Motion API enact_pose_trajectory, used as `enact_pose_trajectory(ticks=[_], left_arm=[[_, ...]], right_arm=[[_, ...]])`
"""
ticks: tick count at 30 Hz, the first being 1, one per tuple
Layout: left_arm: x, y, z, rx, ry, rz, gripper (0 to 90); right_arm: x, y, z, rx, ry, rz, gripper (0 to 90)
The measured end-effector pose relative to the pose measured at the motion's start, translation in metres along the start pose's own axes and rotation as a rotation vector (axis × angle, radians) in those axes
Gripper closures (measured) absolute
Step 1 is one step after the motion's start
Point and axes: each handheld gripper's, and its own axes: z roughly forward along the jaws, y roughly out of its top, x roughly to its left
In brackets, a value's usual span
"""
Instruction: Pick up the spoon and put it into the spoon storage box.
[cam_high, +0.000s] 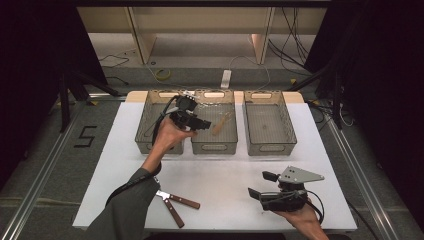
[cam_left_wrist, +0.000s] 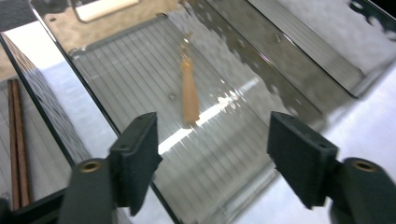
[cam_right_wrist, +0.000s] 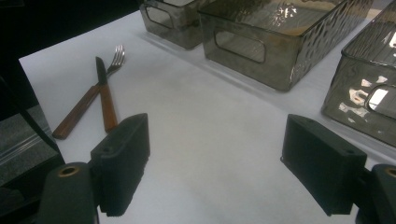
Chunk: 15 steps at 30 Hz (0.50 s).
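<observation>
White table with three smoky plastic bins in a row at the far side. Left gripper held over the gap between the left bin and the middle bin, jaws spread wide, nothing between them. A wooden-handled utensil lies on the middle bin's ribbed floor; chopsticks in the left bin. Right bin looks bare. Right gripper low over the near right table, jaws wide apart, holding nothing. A knife and fork lie crossed near the front edge.

Bare table before three bins
</observation>
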Motion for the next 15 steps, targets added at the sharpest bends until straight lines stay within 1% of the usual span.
enact_pose_trajectory(ticks=[2, 3, 5, 7, 10, 12, 14, 15], left_arm=[[-0.001, -0.005, -0.007, 0.002, -0.014, 0.007, 28.8], [-0.002, -0.007, -0.009, 0.005, -0.013, 0.014, 27.9], [-0.004, -0.012, -0.015, 0.013, -0.01, 0.038, 26.5], [-0.006, -0.017, -0.021, 0.014, -0.018, 0.058, 24.9], [-0.01, -0.025, -0.031, -0.008, -0.03, 0.076, 23.5], [-0.012, -0.031, -0.037, -0.013, -0.034, 0.093, 22.5], [-0.013, -0.036, -0.041, -0.003, -0.036, 0.116, 21.7], [-0.013, -0.038, -0.043, 0.005, -0.028, 0.125, 21.5]], right_arm=[[0.0, 0.0, 0.0, -0.002, 0.0, -0.001, 24.1], [0.0, 0.0, 0.0, 0.0, 0.0, -0.001, 24.1], [0.0, 0.0, 0.0, 0.0, 0.0, 0.001, 24.1], [0.0, 0.0, 0.0, 0.002, 0.0, -0.001, 24.1], [0.0, 0.0, 0.0, 0.001, 0.0, 0.003, 24.1], [0.0, 0.0, 0.001, 0.002, -0.003, 0.001, 24.1], [-0.001, 0.0, 0.0, -0.001, -0.001, 0.003, 24.1], [-0.001, 0.0, 0.0, -0.004, -0.001, 0.005, 24.0]])
